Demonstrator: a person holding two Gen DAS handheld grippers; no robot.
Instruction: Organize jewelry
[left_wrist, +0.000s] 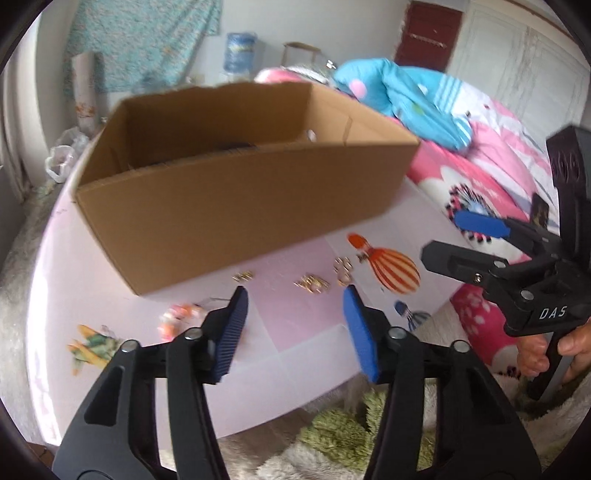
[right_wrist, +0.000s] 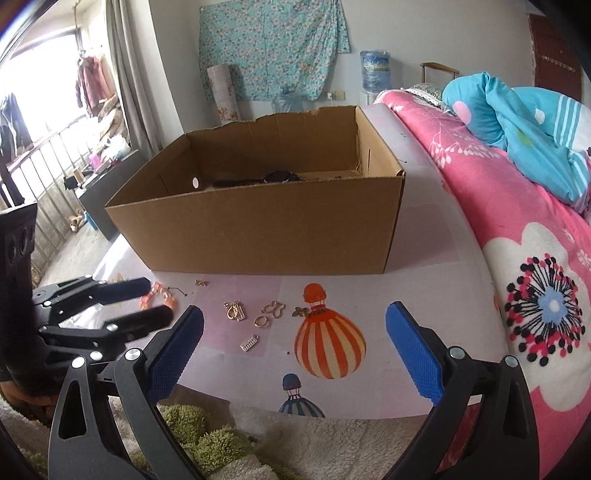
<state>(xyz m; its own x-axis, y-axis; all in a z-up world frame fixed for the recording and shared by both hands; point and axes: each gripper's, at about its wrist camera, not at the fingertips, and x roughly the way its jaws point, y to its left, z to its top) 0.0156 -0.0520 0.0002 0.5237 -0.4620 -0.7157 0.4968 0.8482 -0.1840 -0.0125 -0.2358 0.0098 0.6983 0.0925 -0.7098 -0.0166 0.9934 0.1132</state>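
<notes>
Gold jewelry pieces lie scattered on the pale pink table, in front of an open cardboard box. An orange bead bracelet lies to their left. My left gripper hovers open above the table with nothing between its blue pads; the bracelet is just left of its left finger. My right gripper stands wide open near the table's front edge, empty. A dark item lies inside the box.
A small silver charm lies nearest the table's front edge. A pink flowered bed with a blue quilt borders the table on the right. A green shaggy rug lies below the table's front edge. A hand grips the right tool.
</notes>
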